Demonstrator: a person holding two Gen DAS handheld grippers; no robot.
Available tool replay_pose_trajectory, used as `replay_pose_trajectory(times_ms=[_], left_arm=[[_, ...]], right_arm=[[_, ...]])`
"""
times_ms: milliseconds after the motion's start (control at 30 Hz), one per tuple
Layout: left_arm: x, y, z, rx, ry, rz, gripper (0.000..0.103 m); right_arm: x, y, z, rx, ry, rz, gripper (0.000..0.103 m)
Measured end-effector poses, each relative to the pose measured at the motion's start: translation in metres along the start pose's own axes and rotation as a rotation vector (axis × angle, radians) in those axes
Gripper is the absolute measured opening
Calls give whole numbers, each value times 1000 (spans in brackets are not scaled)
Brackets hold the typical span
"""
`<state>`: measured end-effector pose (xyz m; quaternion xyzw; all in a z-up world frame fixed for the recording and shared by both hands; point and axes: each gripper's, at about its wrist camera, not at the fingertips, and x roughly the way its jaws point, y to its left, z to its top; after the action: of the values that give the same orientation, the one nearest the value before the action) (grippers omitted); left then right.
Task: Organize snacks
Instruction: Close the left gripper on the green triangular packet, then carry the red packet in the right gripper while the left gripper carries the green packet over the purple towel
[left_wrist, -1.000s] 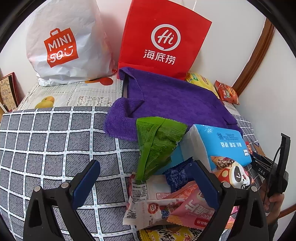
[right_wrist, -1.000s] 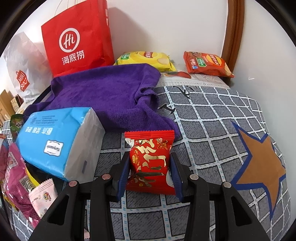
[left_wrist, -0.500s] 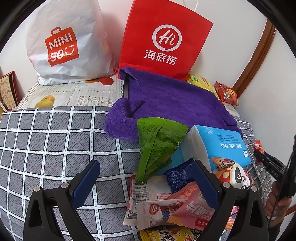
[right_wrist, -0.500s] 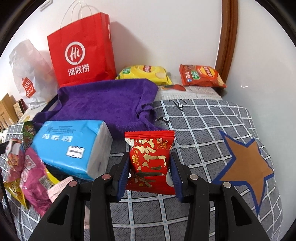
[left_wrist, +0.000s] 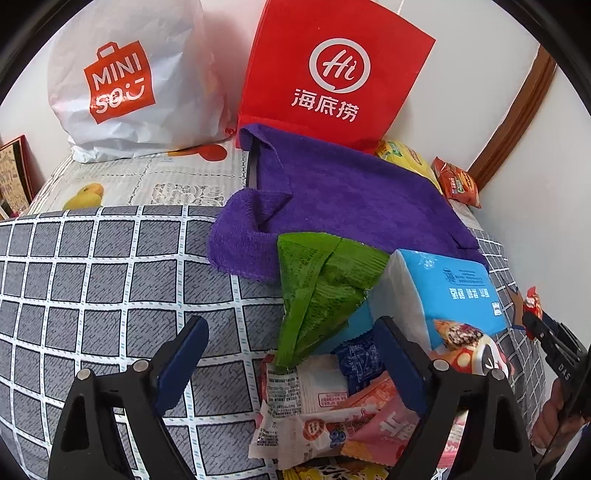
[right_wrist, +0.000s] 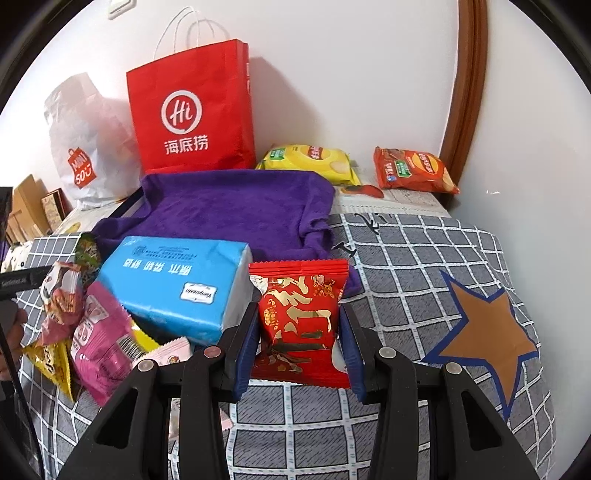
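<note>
Our right gripper (right_wrist: 298, 354) clamps a red snack packet (right_wrist: 300, 317) by its side edges, just beside the blue tissue pack (right_wrist: 173, 284). It looks light and crinkly. Our left gripper (left_wrist: 291, 365) is closing, nothing pinched, over the green packet (left_wrist: 317, 291).

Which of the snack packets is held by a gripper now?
The red packet with gold print, clamped in the right gripper. All other packets lie on the bed.

My left gripper (left_wrist: 288, 360) and right gripper (right_wrist: 297, 341) share black arms, blue ridged pads (left_wrist: 183, 360) and silver screws (right_wrist: 387, 352).
</note>
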<state>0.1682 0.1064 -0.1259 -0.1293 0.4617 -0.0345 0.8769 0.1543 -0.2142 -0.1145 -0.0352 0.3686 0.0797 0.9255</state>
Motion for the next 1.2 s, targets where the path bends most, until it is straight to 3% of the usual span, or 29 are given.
replay_pose_trajectory(times_ms=[267, 333, 500, 733, 967, 1200], left_arm=[[12, -10, 9, 45, 38, -10, 89], [16, -12, 12, 56, 47, -10, 83], [26, -14, 15, 67, 81, -20, 43], [5, -14, 10, 89, 12, 33, 40], [-26, -2, 8, 50, -23, 79, 40], [-53, -2, 3, 5, -12, 12, 40]], right_arm=[[4, 4, -2, -10, 5, 25, 42], [5, 4, -1, -10, 5, 31, 42], [7, 4, -3, -14, 12, 42, 42], [4, 1, -7, -15, 23, 35, 42], [-9, 5, -9, -3, 29, 53, 42], [-27, 14, -4, 0, 15, 78, 42]])
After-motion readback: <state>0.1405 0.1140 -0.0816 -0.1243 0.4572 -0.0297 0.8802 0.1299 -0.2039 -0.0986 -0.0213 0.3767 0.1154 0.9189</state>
